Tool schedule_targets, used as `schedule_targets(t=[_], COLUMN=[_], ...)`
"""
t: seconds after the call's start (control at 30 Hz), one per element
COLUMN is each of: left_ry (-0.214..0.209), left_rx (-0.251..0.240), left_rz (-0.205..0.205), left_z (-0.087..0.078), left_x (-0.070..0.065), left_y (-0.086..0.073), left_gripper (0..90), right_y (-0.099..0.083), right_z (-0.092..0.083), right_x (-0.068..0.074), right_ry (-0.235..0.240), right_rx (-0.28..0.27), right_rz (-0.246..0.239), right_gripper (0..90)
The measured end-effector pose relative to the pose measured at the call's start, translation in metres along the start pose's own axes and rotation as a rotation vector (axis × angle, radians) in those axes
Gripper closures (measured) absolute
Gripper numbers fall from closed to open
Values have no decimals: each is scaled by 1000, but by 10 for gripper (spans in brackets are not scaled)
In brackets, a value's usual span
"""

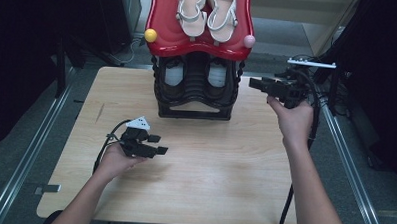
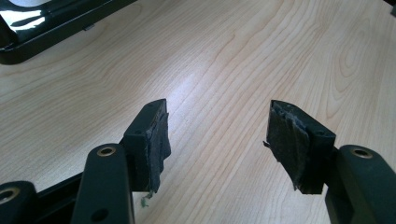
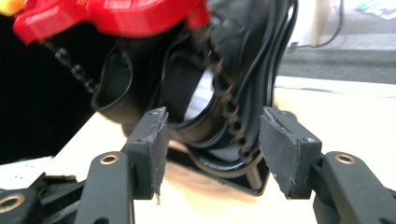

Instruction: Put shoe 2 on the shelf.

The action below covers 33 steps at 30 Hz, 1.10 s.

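Observation:
A two-tier shoe rack (image 1: pixel 195 99) stands at the far middle of the wooden table (image 1: pixel 219 168). Its red top shelf (image 1: pixel 164 38) carries a pair of white sandals (image 1: pixel 206 12); the black lower shelf holds a pair of black shoes (image 1: pixel 195 79). My right gripper (image 1: pixel 256 85) is held open just right of the rack, jaws pointing at the lower shelf. In the right gripper view the black shoe (image 3: pixel 187 98) sits beyond the open gripper (image 3: pixel 212 140). My left gripper (image 1: pixel 158 144) rests open low over the table's front left, with bare wood between its pads (image 2: pixel 154 140).
A yellow knob (image 1: pixel 150 35) and a pink knob (image 1: pixel 249 41) sit at the red shelf's front corners. Metal rails (image 1: pixel 40 136) run along both sides of the table. Cables trail from both grippers. The rack's black base (image 2: pixel 51 28) shows at the left gripper view's upper left.

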<state>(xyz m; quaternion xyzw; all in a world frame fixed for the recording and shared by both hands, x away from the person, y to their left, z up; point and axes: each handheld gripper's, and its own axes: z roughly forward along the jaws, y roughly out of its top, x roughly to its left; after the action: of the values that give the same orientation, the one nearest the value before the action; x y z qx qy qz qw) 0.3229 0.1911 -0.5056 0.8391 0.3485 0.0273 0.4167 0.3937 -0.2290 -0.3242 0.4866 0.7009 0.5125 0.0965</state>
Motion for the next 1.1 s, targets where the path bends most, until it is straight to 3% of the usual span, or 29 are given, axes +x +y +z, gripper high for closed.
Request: schedule_targets(t=[0.13, 0.53, 0.67, 0.97, 1.1], left_ry=[3, 4, 7, 14, 12], left_rx=[3, 2, 8, 4, 1], left_rz=[1, 3, 2, 0, 9], left_z=[1, 2, 3, 2, 3], left_x=[0, -1, -1, 0, 0], left_y=[-1, -1, -2, -3, -3], left_gripper=[391, 391, 390, 387, 387], right_y=[-18, -76, -95, -129, -142], right_z=[4, 15, 19, 25, 28], right_x=[-1, -17, -21, -32, -34], right_ry=[20, 113, 86, 119, 117], right_rx=[4, -14, 4, 0, 3], right_rz=[-3, 65, 55, 99, 90], right_gripper=[434, 430, 429, 431, 430])
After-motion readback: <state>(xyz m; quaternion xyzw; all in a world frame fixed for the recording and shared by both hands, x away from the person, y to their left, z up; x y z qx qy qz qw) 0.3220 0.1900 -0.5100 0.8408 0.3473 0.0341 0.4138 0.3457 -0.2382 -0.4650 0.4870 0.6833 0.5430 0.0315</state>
